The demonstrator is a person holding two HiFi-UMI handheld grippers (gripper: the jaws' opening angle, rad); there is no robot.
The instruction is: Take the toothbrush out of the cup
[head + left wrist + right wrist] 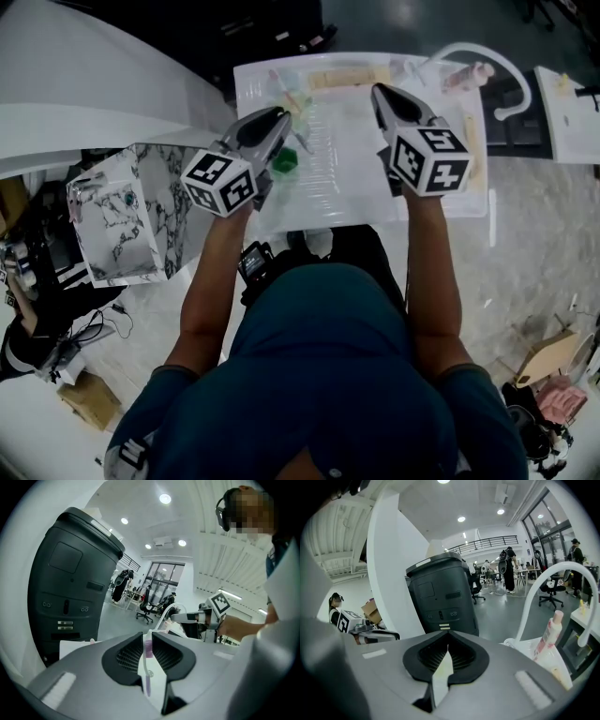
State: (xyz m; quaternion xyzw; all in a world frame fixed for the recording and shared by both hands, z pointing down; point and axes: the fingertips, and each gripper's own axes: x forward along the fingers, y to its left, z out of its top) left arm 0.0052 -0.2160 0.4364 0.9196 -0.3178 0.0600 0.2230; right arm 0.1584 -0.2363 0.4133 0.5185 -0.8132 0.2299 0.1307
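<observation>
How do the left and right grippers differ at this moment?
The left gripper is clamped on the toothbrush; the right gripper holds nothing. The left gripper's jaws stand the brush's width apart; the right gripper's tips meet. Both point forward over the white table.
</observation>
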